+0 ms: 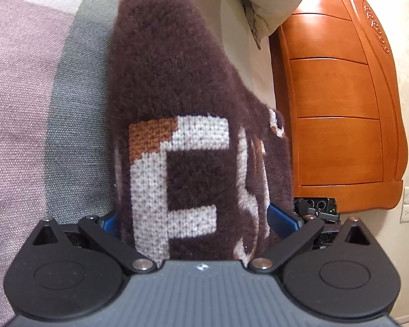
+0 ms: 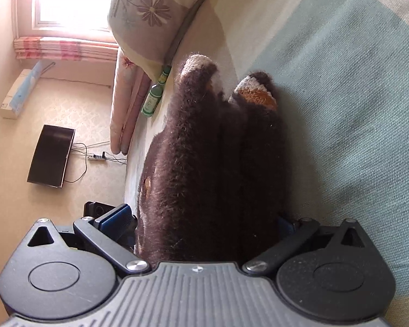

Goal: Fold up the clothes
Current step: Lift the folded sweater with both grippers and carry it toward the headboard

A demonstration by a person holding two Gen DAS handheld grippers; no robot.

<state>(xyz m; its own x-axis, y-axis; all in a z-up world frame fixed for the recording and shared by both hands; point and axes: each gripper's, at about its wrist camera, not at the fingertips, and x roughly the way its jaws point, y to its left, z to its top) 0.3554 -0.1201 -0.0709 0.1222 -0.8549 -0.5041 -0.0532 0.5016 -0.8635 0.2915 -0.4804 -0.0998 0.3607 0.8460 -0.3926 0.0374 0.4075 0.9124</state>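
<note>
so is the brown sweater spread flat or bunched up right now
Bunched up. The sweater hangs in thick folds between the left gripper, and the right gripper clamps another gathered wad; its cuffs dangle.

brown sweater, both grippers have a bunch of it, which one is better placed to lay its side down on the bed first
Probably right. The right gripper holds its part of the brown sweater low over the bed cover, fabric already trailing onto it. The left gripper grips the lettered part beside the wooden headboard.

Each gripper has a black body, ribbed grey plate, silver screws, blue pads.
</note>
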